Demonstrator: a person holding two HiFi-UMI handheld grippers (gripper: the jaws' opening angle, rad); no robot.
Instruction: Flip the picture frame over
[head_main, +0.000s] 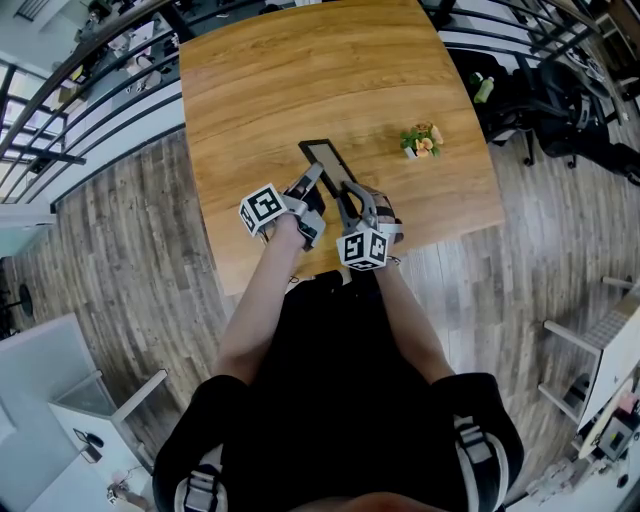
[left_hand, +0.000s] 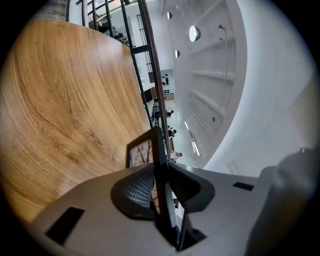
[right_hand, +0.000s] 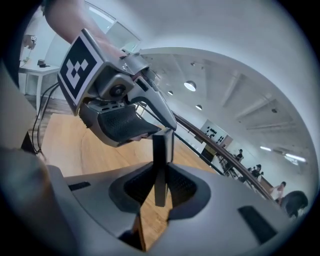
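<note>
The black picture frame (head_main: 328, 163) is held on edge over the wooden table (head_main: 300, 70), its near end between both grippers. My left gripper (head_main: 315, 178) is shut on its near left part; in the left gripper view the frame (left_hand: 145, 150) stands upright between the pads, showing a picture of bare branches, with my left gripper (left_hand: 159, 186) clamped on it. My right gripper (head_main: 350, 196) grips the near right edge. In the right gripper view the frame's thin black edge (right_hand: 161, 150) sits between the pads of my right gripper (right_hand: 160, 186), and the left gripper (right_hand: 120, 120) shows just beyond.
A small potted plant (head_main: 422, 140) stands on the table to the right of the frame. The table's near edge (head_main: 330, 270) lies just below the grippers. Black bags and a green bottle (head_main: 484, 88) sit on the floor at the right. A railing (head_main: 90, 60) runs at the far left.
</note>
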